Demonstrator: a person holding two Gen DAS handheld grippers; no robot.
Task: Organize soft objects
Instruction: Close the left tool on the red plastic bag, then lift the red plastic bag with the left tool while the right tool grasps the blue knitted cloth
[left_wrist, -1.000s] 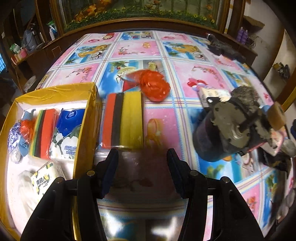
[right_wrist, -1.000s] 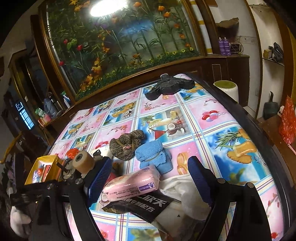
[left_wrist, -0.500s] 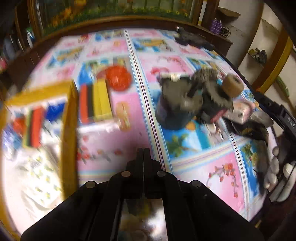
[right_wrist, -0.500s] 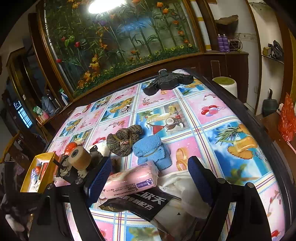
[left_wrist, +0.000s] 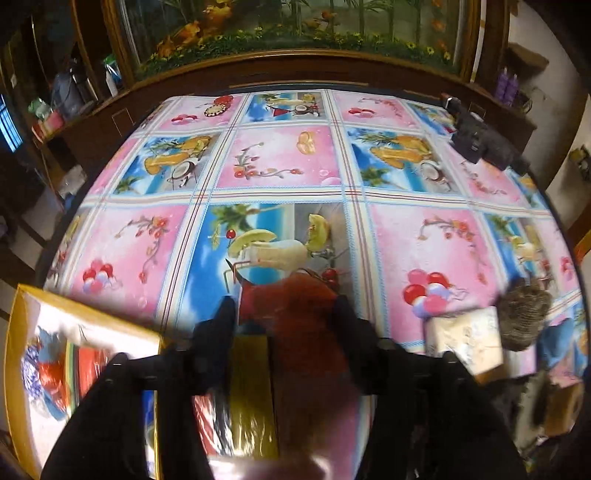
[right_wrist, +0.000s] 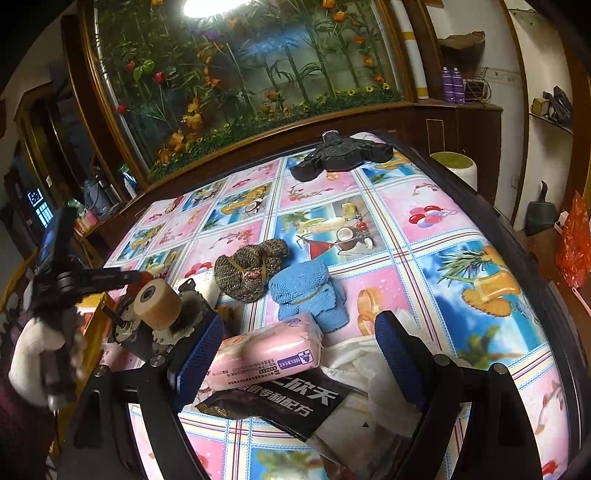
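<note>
The table (left_wrist: 280, 166) is lying mostly bare toward its far edge, leaving open room there, while the yellow box (left_wrist: 22, 369) is sitting at its near left corner. The left gripper (left_wrist: 284, 317) is hanging with jaws apart, just been opening, around a blurred red scrubber (left_wrist: 295, 306) beside the sponge pack (left_wrist: 251, 406). The right gripper (right_wrist: 295, 328) is hovering wide open over the pink pack (right_wrist: 266, 350), near the blue cloth (right_wrist: 306, 291).

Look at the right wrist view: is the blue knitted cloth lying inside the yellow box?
No. The blue knitted cloth lies on the tablecloth beside the brown knitted bundle, outside the yellow box.
</note>
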